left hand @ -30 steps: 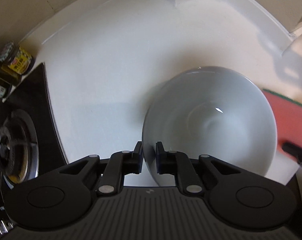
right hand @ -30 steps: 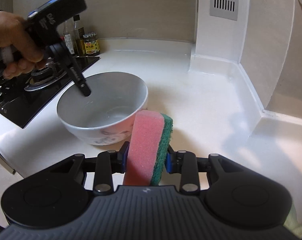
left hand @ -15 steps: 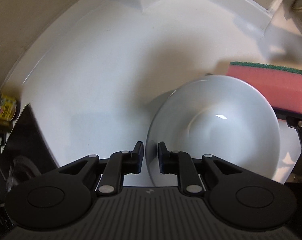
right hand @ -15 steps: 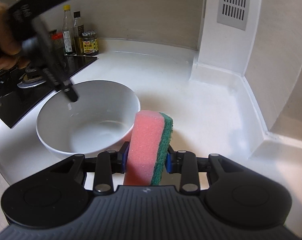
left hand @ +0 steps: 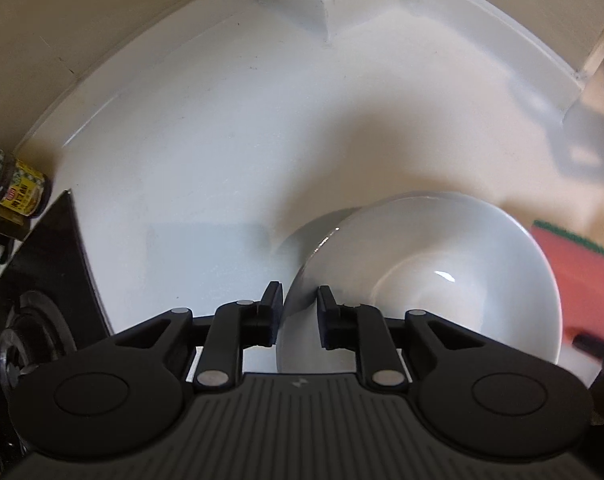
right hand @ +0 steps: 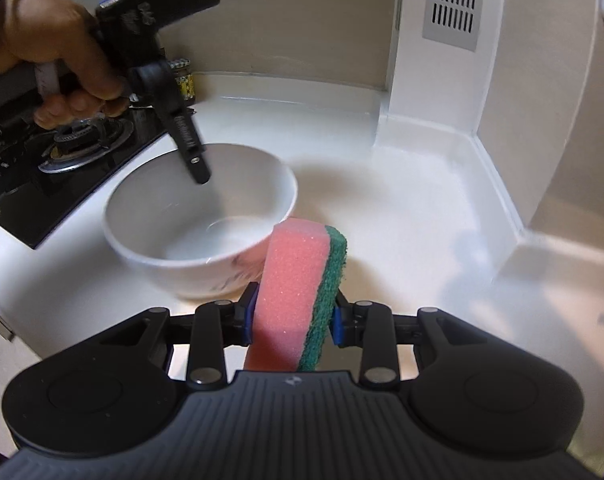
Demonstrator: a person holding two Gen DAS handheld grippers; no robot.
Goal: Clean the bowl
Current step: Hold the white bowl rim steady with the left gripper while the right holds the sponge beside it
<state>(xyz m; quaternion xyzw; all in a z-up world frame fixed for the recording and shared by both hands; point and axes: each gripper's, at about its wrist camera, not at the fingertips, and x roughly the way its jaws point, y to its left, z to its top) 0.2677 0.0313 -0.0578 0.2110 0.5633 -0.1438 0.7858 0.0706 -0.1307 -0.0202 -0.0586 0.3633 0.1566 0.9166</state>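
The left hand-held gripper (left hand: 298, 300) straddles the bowl (left hand: 441, 280) rim, jaws opening. The right hand-held gripper (right hand: 294, 314) clamps the sponge (right hand: 302, 280). Unheld, the bowl may skid across the worktop (right hand: 381, 200) under scrubbing.

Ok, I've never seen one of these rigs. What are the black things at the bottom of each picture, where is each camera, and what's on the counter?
There is no robot arm here. A person holds a hand-operated two-finger gripper in each hand, and each carries a fisheye camera looking along its fingers, so the black shape at the bottom of each picture is that gripper's own body.

The left wrist view looks steeply down: the left gripper straddles the rim of a white bowl, with its jaws opening. The right wrist view shows the right gripper shut on a pink and green sponge, and across the bowl the person's hand working the left gripper.

The bowl stands on a white counter. Beside it are a black gas hob and a labelled jar by the wall.
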